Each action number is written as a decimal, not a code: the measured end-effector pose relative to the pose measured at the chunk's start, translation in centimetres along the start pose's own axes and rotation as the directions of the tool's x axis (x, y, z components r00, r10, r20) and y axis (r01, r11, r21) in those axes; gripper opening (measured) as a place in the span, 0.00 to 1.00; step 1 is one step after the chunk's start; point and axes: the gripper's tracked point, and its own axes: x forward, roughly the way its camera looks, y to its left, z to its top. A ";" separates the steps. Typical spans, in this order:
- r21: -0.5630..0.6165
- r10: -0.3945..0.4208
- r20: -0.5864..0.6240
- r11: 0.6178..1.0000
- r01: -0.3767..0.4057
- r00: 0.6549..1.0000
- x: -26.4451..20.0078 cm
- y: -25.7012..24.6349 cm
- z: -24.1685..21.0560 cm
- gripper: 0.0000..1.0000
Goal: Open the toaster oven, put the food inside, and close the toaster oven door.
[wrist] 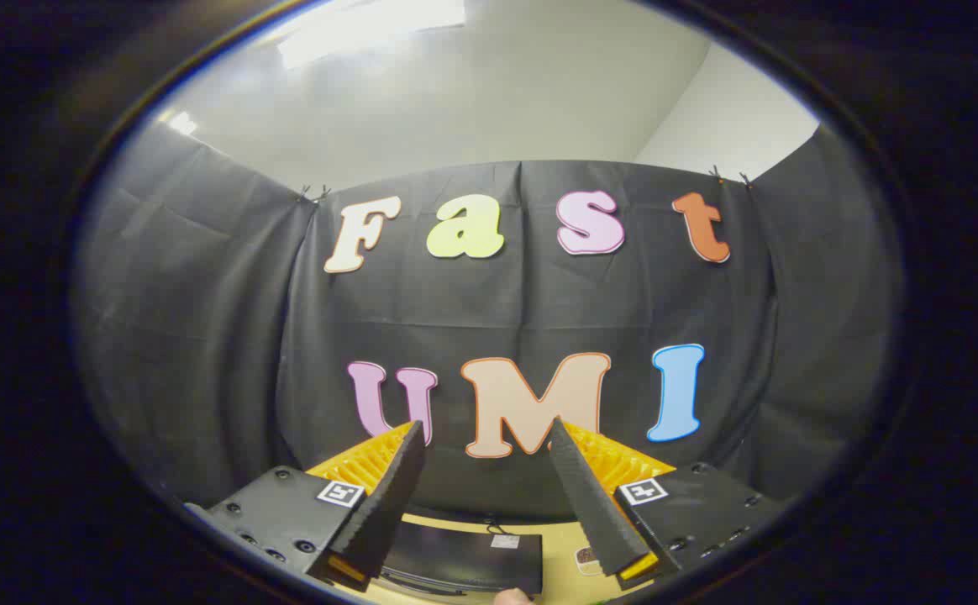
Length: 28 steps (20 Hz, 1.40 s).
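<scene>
Our gripper (485, 437) is held high with its fingers spread apart and empty, while the toaster oven (464, 559) sits low beneath them on the table (560, 546), so we must tip downward.

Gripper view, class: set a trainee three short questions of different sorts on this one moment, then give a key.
1. True or false: the gripper has its fingers shut on food.
2. Which lies below and between the fingers? A) a dark flat-topped appliance B) a red bowl C) a kettle
3. Fill in: the appliance stands on a pale ____ table.

Key: 1 false, the fingers stand apart with nothing between them, pointing at the booth's cloth wall; 2 A; 3 yellow.
</scene>
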 end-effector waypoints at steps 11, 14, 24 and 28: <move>-0.013 0.045 -0.050 0.999 -0.045 0.998 1.8 3.5 -2.7 0.95; -0.029 0.065 -0.055 0.997 -0.067 0.996 2.7 4.6 -3.8 0.95; 0.017 0.111 -0.377 0.993 -0.113 0.920 3.3 8.5 -24.6 0.96; -0.002 0.104 -0.496 0.993 -0.121 0.862 2.5 8.8 -32.1 0.96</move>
